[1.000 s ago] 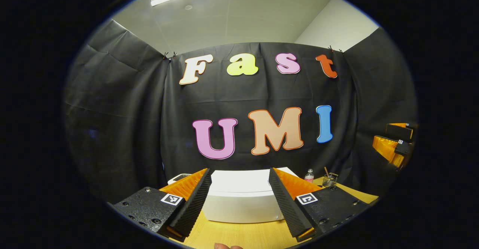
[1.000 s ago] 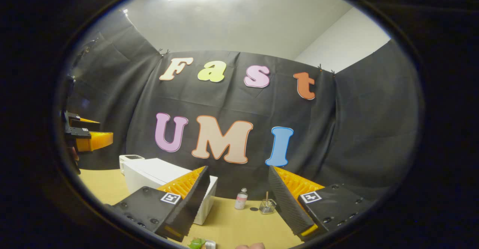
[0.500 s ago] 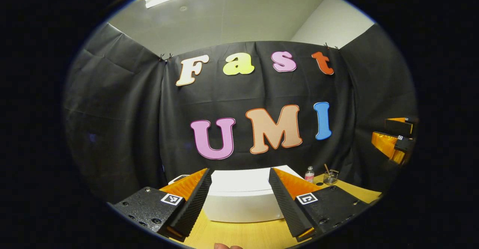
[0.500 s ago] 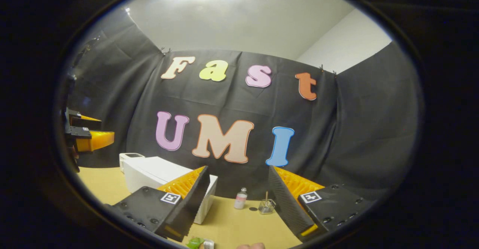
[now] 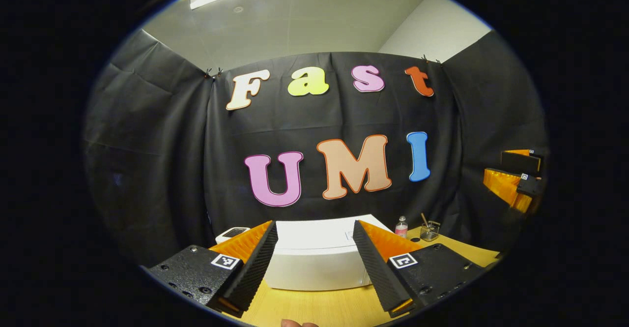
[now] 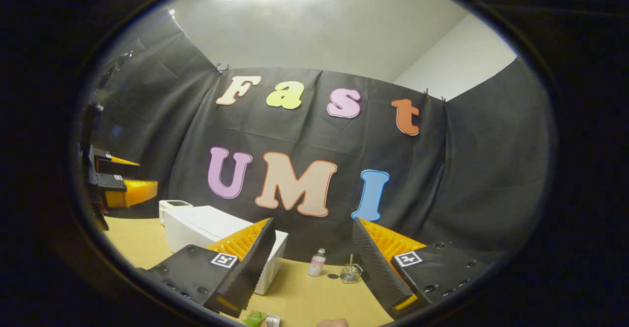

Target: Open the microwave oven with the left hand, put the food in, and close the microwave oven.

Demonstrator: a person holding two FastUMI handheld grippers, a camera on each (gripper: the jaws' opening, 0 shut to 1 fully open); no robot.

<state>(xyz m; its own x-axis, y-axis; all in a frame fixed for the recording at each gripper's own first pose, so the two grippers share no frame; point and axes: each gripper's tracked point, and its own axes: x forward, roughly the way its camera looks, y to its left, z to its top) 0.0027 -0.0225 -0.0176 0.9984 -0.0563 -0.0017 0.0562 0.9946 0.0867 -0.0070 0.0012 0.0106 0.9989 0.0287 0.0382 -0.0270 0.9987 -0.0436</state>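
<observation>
nothing done yet: microwave [image 5: 319,258] shut on the table [image 6: 304,302], both left gripper [image 5: 314,263] and right gripper [image 6: 312,263] spread wide and empty, food [image 6: 255,318] unplaced.

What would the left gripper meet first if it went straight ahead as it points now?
Most likely the microwave: it sits straight ahead between the left gripper's open fingers, with bare table before it. Depth is unclear, and the aim may run high, over its top.
</observation>
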